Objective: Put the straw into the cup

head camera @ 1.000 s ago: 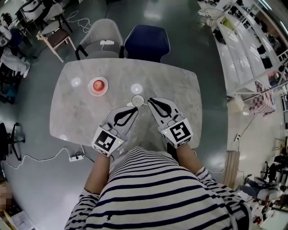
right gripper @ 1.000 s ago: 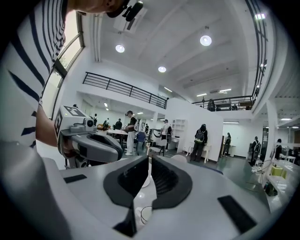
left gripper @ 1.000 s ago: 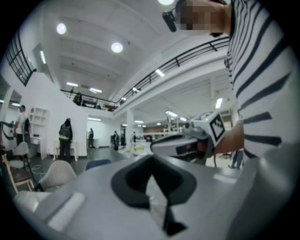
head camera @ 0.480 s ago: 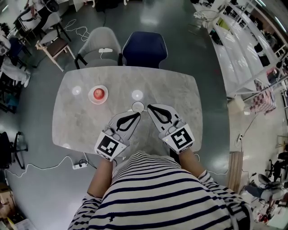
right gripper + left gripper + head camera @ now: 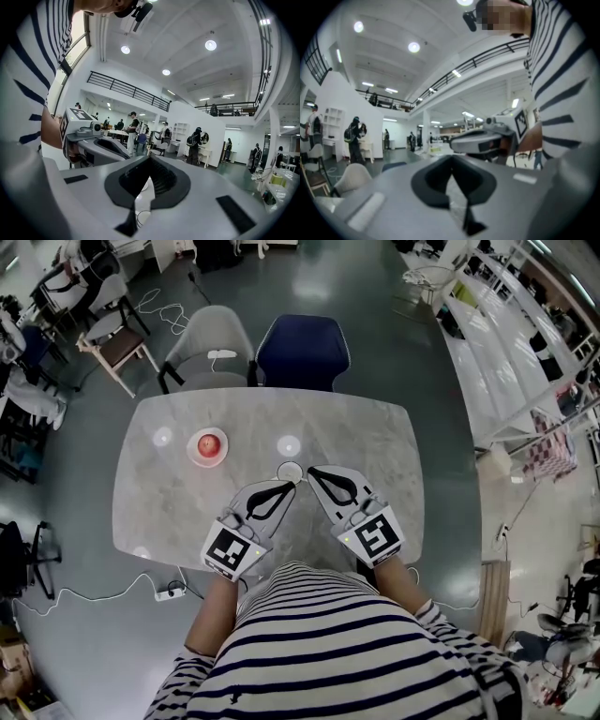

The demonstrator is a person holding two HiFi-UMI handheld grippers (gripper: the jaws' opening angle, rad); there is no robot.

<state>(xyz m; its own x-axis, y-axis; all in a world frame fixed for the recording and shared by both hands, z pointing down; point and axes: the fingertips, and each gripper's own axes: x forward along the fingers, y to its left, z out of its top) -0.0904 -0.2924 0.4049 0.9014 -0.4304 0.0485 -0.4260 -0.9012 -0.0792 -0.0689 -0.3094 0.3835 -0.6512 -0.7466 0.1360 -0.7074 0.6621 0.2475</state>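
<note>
The left tongs and right tongs are both pinched together, with nothing seen between them. Their tips flank the 1 cup on the surface, probably readying around it. I cannot find the straw. At the cup's 10 o'clock is 1 plate holding 1 apple.

The head camera looks steeply down from above the person's striped shirt and takes in the whole bench from well off. The left tool carries its camera just behind its jaws, low and close. It faces level along them across the bench, with the right tool on its right side. The right tool's camera sits likewise, with the left tool on its left. All three views share the bench top, the shirt and both tools.
</note>
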